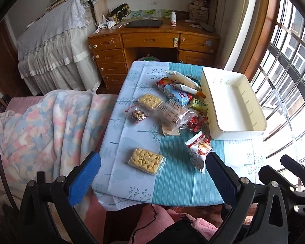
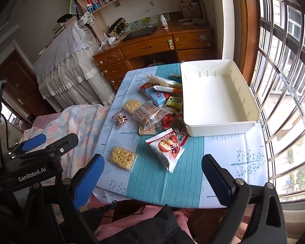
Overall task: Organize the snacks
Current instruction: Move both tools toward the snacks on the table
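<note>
A cloth-covered table (image 2: 223, 148) carries loose snack packets (image 2: 152, 109) and a white bin (image 2: 219, 126).

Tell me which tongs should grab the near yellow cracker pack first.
Left, probably. The yellow cracker pack lies between the open left tongs in their view; from the open right tongs it sits off to the left.

Bright daylight floods through the window (image 2: 284, 71), overexposing its panes; fisheye bending and dark vignetting mark the edges.

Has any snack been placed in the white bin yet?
No, the white bin shows only its bare floor, and the snack packets lie beside it on the tablecloth.
</note>
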A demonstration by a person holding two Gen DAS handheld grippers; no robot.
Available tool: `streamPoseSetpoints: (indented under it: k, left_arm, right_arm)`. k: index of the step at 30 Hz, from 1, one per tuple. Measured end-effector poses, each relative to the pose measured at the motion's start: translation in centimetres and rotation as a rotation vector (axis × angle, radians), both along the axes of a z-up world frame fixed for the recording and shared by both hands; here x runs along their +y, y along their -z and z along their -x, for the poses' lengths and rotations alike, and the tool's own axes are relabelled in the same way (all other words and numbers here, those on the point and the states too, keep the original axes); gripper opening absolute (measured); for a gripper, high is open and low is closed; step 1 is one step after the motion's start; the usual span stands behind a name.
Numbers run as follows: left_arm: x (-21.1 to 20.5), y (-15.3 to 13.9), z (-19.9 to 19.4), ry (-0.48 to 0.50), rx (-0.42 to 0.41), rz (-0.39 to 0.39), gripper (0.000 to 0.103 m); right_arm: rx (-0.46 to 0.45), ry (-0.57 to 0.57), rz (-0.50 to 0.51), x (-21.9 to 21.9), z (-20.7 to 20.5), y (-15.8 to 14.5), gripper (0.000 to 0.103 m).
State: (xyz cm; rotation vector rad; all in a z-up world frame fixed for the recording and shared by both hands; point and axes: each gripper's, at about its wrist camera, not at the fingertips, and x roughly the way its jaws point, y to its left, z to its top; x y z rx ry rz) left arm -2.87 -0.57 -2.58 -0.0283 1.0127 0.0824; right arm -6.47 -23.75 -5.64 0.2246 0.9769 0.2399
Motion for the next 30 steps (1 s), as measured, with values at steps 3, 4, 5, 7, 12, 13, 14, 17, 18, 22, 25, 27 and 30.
streamPoseSetpoints:
  k: [3, 4, 5, 7, 12, 13, 14, 17, 18, 22, 25, 27, 30]
  left_arm:
    - [0.2, 0.3, 0.4, -0.021, 0.003, 0.022, 0.102]
    - [0.3, 0.3, 0.5, -0.028, 0.006, 0.025, 0.102]
    - [0.3, 0.5, 0.5, -0.036, 0.008, 0.030, 0.102]
    - [0.7, 0.8, 0.5, -0.057, 0.017, 0.051, 0.102]
    - [1.9, 2.3, 0.4, -0.130, 0.069, 0.122, 0.102]
    - [2.3, 2.8, 0.2, -0.152, 0.086, 0.139, 0.102]
    - [2.7, 3.2, 0.1, -0.175, 0.104, 0.158, 0.102]
    - [3.6, 4.7, -0.4, -0.234, 0.152, 0.192, 0.102]
    - [3.8, 5.3, -0.6, -0.255, 0.172, 0.197, 0.102]
    - [4.8, 7.9, -1.6, -0.322, 0.267, 0.232, 0.102]
    - [5.6, 9.9, -2.4, -0.374, 0.332, 0.271, 0.102]
    - [6.2, 11.0, -2.7, -0.407, 0.366, 0.296, 0.102]
    - [7.4, 13.7, -3.5, -0.478, 0.436, 0.355, 0.102]
  right_arm:
    - [0.003, -0.003, -0.020, -0.6, -0.1, 0.2, 0.097]
    - [0.004, -0.002, -0.029, -0.8, -0.2, 0.2, 0.097]
    - [0.004, -0.002, -0.038, -1.0, -0.3, 0.2, 0.097]
    - [0.013, 0.000, -0.060, -1.4, -0.7, 0.3, 0.097]
    - [0.058, -0.006, -0.117, -2.0, -2.0, 1.0, 0.097]
    - [0.069, -0.005, -0.124, -2.1, -2.3, 1.2, 0.097]
    - [0.081, -0.003, -0.132, -2.2, -2.6, 1.3, 0.097]
    - [0.119, -0.003, -0.158, -2.6, -3.4, 1.8, 0.097]
    - [0.131, 0.000, -0.166, -2.7, -3.6, 2.0, 0.097]
    - [0.206, 0.010, -0.216, -3.2, -5.1, 3.4, 0.097]
    - [0.261, 0.029, -0.253, -3.5, -6.1, 4.7, 0.097]
    - [0.302, 0.044, -0.281, -3.7, -6.8, 5.6, 0.097]
    - [0.367, 0.067, -0.289, -3.7, -7.7, 7.3, 0.097]
